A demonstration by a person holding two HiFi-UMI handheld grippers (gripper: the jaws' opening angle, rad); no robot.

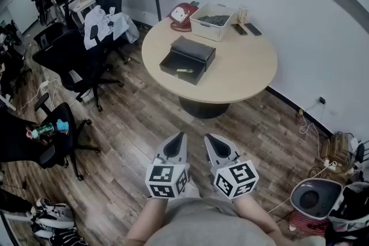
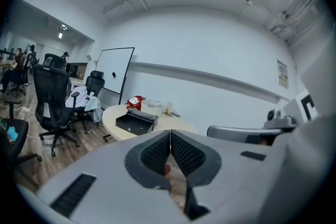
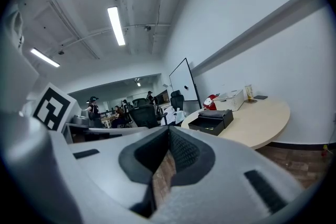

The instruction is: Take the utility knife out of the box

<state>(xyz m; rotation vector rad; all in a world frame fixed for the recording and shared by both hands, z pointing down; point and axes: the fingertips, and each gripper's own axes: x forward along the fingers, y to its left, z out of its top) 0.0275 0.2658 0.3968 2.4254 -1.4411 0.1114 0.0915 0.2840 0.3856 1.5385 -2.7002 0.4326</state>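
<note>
Utility knife: a small yellowish sliver [image 1: 184,71] lay in the open front part of the box, too small to make out further.
Box: the black box [image 1: 199,50] sat on the round counter [image 1: 245,75], toward its left half, with a raised dark section at its back.
Behind the box: a white basket [image 1: 212,23] with dark contents stood at the far edge. A red item [image 1: 181,14] lay just left of it, and a cup [image 1: 243,13] and a dark flat device [image 1: 252,29] to its right.
Left claw: the left claw [image 1: 180,136] had its jaws pressed together on nothing. It was held over the wooden floor [image 1: 132,129], pointing at the counter and well apart from it.
Right claw: the right claw [image 1: 209,137] was likewise closed and empty, just beside the left.
Surroundings: black office chairs [image 1: 69,60] stood left of the counter, one draped with a white garment [image 1: 106,23].
</note>
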